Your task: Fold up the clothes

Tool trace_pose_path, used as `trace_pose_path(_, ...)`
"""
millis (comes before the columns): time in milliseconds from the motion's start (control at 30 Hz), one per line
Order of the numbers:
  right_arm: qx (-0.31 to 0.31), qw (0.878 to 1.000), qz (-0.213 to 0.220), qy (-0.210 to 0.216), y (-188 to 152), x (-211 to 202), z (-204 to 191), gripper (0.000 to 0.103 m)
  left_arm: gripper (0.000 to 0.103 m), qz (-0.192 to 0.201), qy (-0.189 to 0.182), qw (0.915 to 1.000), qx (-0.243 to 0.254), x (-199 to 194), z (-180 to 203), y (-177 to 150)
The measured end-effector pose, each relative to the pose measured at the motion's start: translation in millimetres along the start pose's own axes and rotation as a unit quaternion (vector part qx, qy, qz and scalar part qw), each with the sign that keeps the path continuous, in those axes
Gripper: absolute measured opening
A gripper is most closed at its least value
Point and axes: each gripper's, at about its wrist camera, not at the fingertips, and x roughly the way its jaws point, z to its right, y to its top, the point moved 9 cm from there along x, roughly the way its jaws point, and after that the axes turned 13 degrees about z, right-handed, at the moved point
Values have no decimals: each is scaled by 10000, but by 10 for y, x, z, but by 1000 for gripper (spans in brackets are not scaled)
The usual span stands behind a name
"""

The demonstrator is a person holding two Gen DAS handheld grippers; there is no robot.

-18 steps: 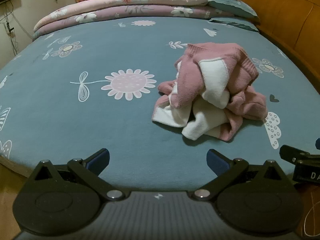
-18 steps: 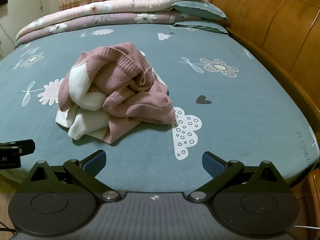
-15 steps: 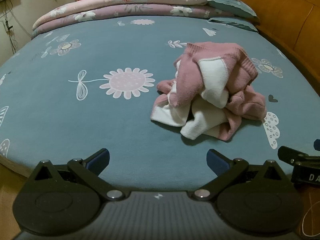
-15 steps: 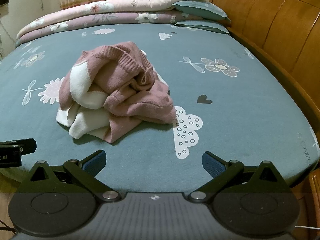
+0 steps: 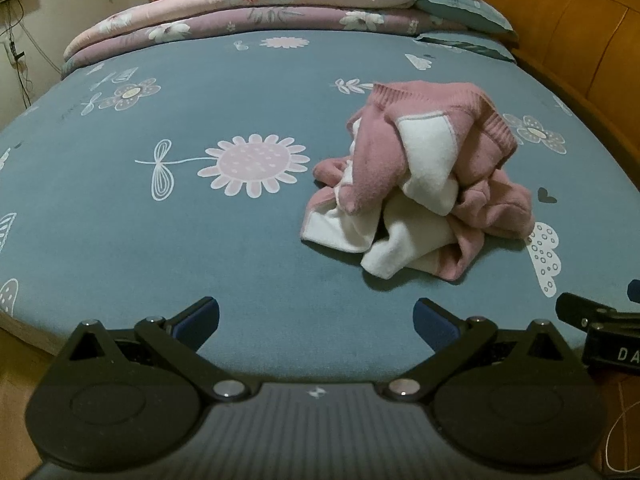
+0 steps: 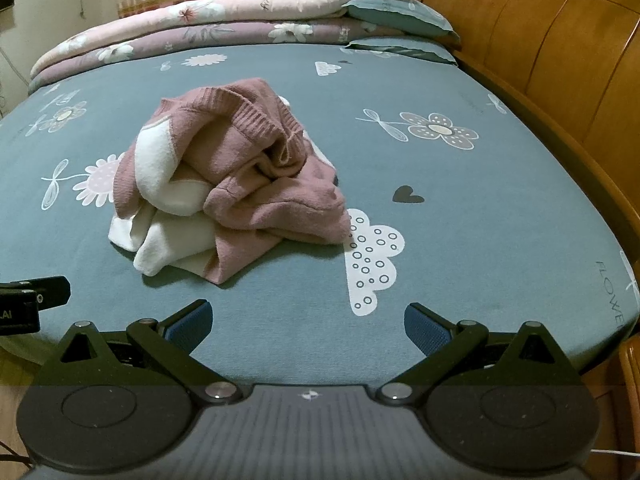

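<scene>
A crumpled pink and white knit sweater (image 5: 424, 184) lies in a heap on the blue flowered bed sheet (image 5: 200, 240). In the right wrist view the same sweater (image 6: 236, 188) sits left of centre. My left gripper (image 5: 316, 318) hovers over the bed's near edge, short of the heap, jaws wide open with nothing between them. My right gripper (image 6: 308, 320) stands likewise open and empty, just in front of the heap. Each gripper's body shows at the edge of the other's view.
Folded pink and purple quilts (image 5: 260, 8) and blue pillows (image 6: 400, 20) lie along the far end of the bed. A wooden headboard (image 6: 560, 40) runs along the right side. A white cloud print (image 6: 372, 264) marks the sheet beside the sweater.
Both grippers have edged slightly forward toward the sweater. The sweater itself has not moved, and both pairs of jaws stay wide open.
</scene>
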Motion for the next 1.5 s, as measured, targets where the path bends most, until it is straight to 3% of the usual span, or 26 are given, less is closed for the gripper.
trace_pose_path(1500, -4, 10000, 40, 87, -27, -166, 21, 103, 102, 58, 60, 9999, 105, -212, 58, -12)
